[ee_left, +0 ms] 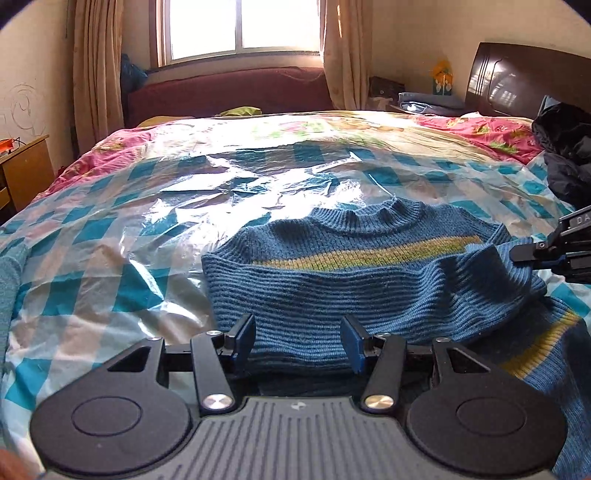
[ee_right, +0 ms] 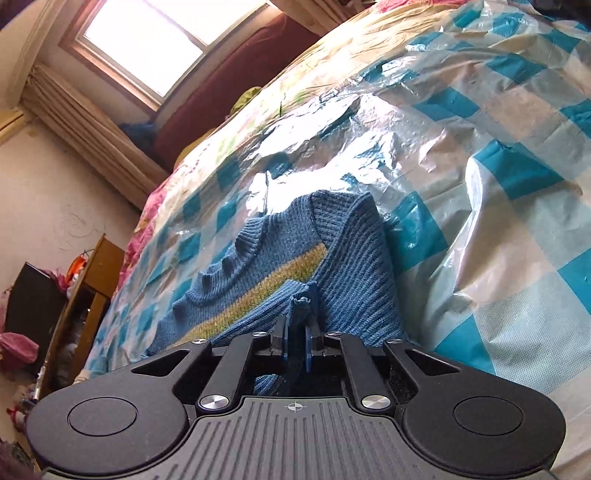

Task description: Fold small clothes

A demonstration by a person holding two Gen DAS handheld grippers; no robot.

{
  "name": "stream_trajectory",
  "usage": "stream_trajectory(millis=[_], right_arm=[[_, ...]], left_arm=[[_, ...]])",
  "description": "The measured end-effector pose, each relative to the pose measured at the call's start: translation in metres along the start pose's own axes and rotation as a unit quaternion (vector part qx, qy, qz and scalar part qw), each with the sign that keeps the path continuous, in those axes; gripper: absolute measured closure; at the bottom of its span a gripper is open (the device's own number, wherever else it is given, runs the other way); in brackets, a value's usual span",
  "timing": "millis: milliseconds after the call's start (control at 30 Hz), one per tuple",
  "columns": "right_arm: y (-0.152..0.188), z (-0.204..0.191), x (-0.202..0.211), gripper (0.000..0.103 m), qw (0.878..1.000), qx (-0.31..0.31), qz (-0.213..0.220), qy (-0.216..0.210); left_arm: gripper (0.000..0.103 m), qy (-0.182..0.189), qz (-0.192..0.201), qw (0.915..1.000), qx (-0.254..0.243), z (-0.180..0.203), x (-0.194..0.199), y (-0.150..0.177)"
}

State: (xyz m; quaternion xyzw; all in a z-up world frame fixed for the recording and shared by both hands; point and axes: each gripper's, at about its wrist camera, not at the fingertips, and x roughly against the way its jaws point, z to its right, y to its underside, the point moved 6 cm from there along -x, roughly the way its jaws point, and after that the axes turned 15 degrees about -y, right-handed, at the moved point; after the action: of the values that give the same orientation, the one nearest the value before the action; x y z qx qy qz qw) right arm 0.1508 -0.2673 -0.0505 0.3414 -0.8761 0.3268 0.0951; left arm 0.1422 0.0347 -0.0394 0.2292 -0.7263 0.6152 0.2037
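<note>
Blue knit sweater (ee_right: 258, 273) pinched in right tool (ee_right: 296, 341); left tool (ee_left: 299, 338) released, no legible writing.

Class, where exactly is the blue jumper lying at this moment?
The blue jumper lies on the checked plastic sheet covering the bed, collar toward the window. In the left wrist view it sits centre-right, just beyond the left gripper.

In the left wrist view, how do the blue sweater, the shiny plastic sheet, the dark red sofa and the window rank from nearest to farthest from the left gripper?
1. Blue sweater: right at the left gripper.
2. Shiny plastic sheet: beyond the sweater, mid-bed.
3. Dark red sofa: behind the bed.
4. Window: above the sofa, farthest.
</note>
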Motion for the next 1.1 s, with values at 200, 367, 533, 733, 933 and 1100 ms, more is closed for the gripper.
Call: stream_trajectory(millis=[200, 367, 533, 733, 933, 1100], right_arm=[[-0.018, -0.022, 0.025, 0.095, 0.997, 0.044, 0.069, -0.011], [0.01, 0.018, 0.011, 0.091, 0.997, 0.026, 0.006, 0.067], [0.007, 0.015, 0.019, 0.088, 0.999, 0.0, 0.005, 0.036], [-0.013, -0.01, 0.002, 0.094, 1.0, -0.005, -0.008, 0.001], [-0.047, -0.082, 0.019, 0.094, 0.99, 0.056, 0.057, -0.114], [-0.017, -0.016, 0.015, 0.094, 0.999, 0.043, 0.019, 0.014]], left_arm=[[0.048, -0.031, -0.015, 0.9992, 0.021, -0.006, -0.023, -0.006], [0.048, -0.052, -0.049, 0.9975, 0.004, -0.007, -0.033, 0.019], [0.048, -0.049, -0.042, 0.9979, -0.007, -0.009, -0.023, 0.018], [0.048, -0.043, -0.036, 0.9984, -0.002, -0.009, -0.019, 0.01], [0.048, -0.045, -0.016, 0.9986, 0.023, -0.019, -0.011, -0.002], [0.048, -0.046, -0.052, 0.9976, 0.002, -0.012, -0.026, 0.018]])
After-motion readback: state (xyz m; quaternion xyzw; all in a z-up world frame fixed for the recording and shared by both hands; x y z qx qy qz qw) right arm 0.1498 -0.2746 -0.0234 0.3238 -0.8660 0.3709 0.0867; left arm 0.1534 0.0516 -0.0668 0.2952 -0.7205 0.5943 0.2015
